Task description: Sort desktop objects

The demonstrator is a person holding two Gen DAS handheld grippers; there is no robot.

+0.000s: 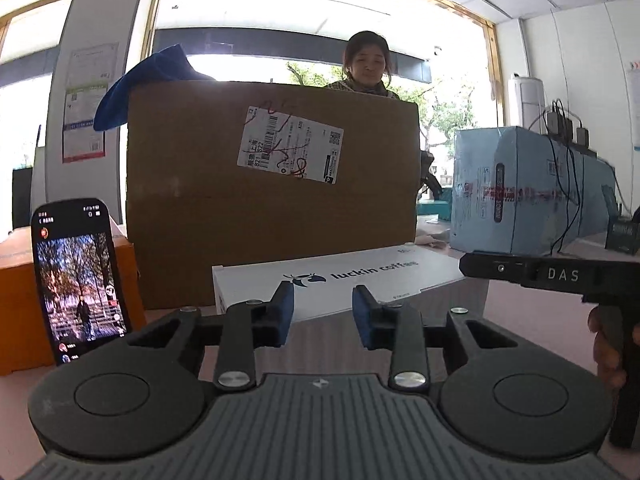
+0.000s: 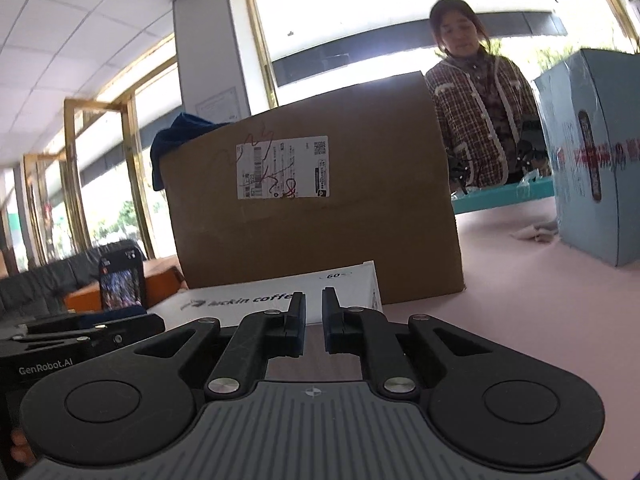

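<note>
The flat white box says "luckin coffee" with a "60" up near its corner, the right gripper reads "DAS", the left gripper reads "GenRobot.AI" — the shipping label on the cardboard box is too small to read.

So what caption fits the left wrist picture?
Open left gripper faces a flat white coffee box before a big brown cardboard box.

Strong window backlight, blown highlights; fisheye edges curved, corners vignetted.
</note>
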